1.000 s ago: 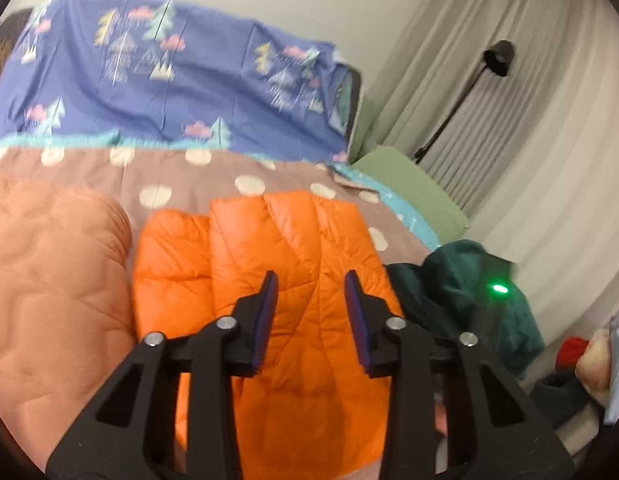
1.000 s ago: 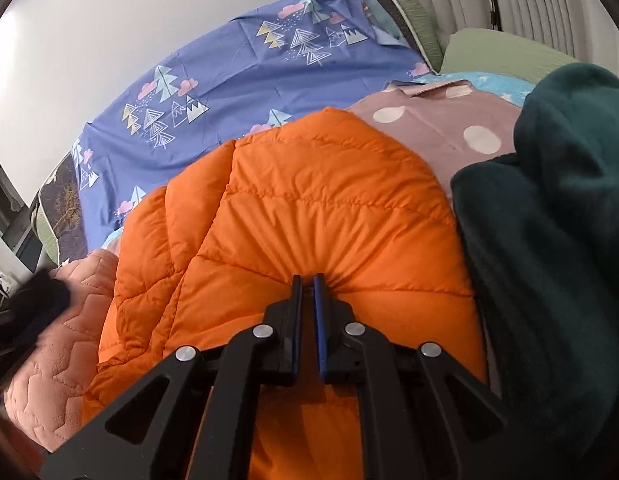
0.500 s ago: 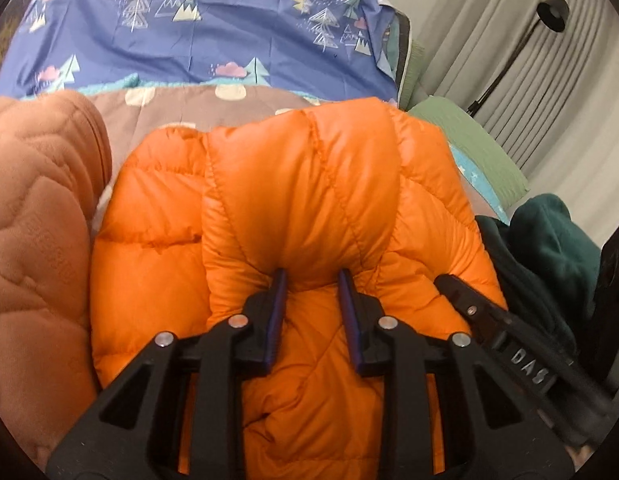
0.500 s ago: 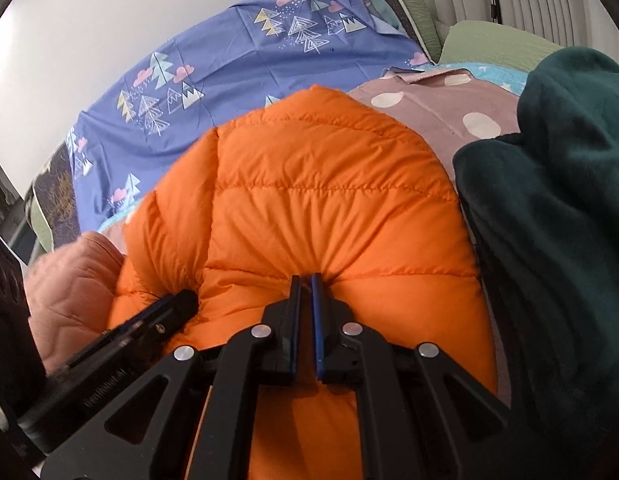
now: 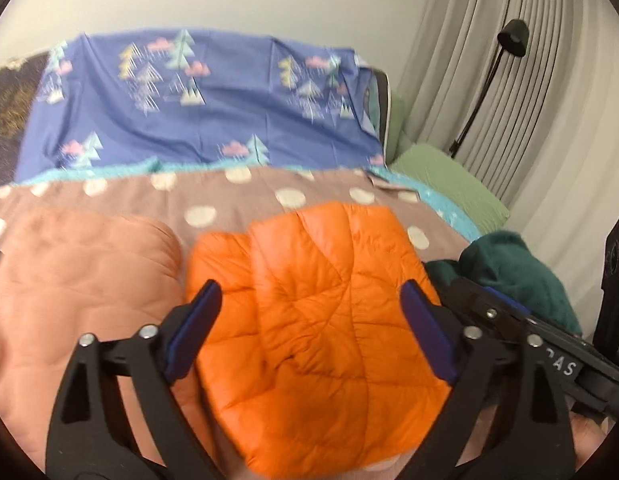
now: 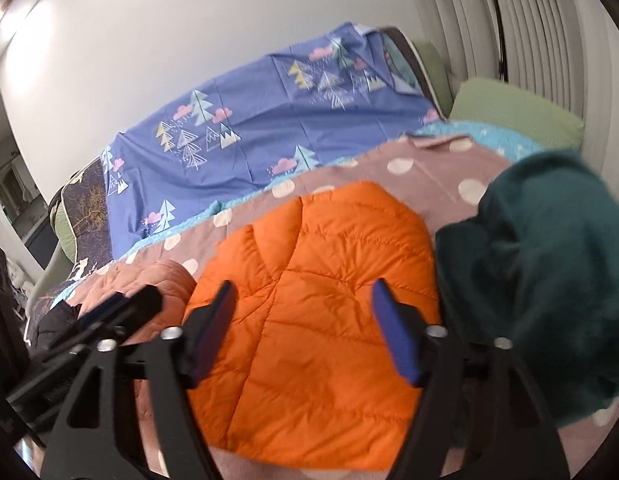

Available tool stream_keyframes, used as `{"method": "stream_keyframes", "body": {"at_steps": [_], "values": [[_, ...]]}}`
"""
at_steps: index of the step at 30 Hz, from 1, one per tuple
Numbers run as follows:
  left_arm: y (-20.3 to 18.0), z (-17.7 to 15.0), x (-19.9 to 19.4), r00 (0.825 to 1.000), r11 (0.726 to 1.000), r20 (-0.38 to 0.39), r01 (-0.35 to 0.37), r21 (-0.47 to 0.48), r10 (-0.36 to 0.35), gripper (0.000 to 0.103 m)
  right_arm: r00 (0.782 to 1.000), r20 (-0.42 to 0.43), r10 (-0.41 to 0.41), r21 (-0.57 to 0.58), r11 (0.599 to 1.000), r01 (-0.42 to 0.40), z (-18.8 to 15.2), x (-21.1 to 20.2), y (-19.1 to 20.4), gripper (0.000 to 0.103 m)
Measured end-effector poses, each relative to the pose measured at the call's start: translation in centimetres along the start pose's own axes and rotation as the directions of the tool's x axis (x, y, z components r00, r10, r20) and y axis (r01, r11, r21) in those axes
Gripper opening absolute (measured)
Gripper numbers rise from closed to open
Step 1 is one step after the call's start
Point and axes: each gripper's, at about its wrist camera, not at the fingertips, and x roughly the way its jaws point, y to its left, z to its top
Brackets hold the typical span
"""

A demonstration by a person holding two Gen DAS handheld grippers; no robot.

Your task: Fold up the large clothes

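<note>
Dotted brown bedspread [image 5: 237, 196], blue tree-print sheet [image 5: 213, 120] behind. Peach quilt [image 5: 81, 292] at left, dark green garment [image 6: 541, 264] at right. Orange puffer jacket [image 5: 321, 328] flat between them, folded compact. Left gripper [image 5: 309, 324] above jacket, jaws just opened wide, nothing gripped. Right gripper [image 6: 305, 328] same: just opened, fingers apart, clear of fabric.

Soft, even indoor light, motion blur throughout, fisheye bending and dark corners at the edges
</note>
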Motion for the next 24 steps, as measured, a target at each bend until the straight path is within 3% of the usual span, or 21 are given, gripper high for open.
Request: {"method": "stream_keyframes", "body": {"at_steps": [2,5,10,16,24], "values": [[-0.2,0.3,-2.5,0.999,0.999,0.027,-0.027,0.026,0.027,0.101,0.999,0.018,-0.044,-0.03,0.999,0.045,0.0,-1.7,0.6,0.101],[-0.7,0.4,-5.4,0.996,0.996,0.063,-0.067,0.052,0.063,0.101,0.994,0.045,-0.099,-0.061,0.993,0.102,-0.6,-3.5,1.3,0.102],[-1.8,-0.8,-8.7,0.991,0.99,0.08,-0.111,0.083,0.104,0.101,0.993,-0.008,-0.118,-0.082,0.99,0.117,-2.1,-4.4,2.0,0.102],[-2.5,-2.7,-9.5,0.994,0.99,0.034,-0.106,0.092,0.103,0.101,0.988,-0.018,-0.156,-0.088,0.984,0.153,-3.4,-4.9,2.5,0.102],[-2.4,-2.5,-9.2,0.991,0.988,0.046,-0.131,0.079,0.127,0.101,0.981,-0.063,-0.181,-0.08,0.981,0.175,-4.0,-4.1,1.2,0.102]]}}
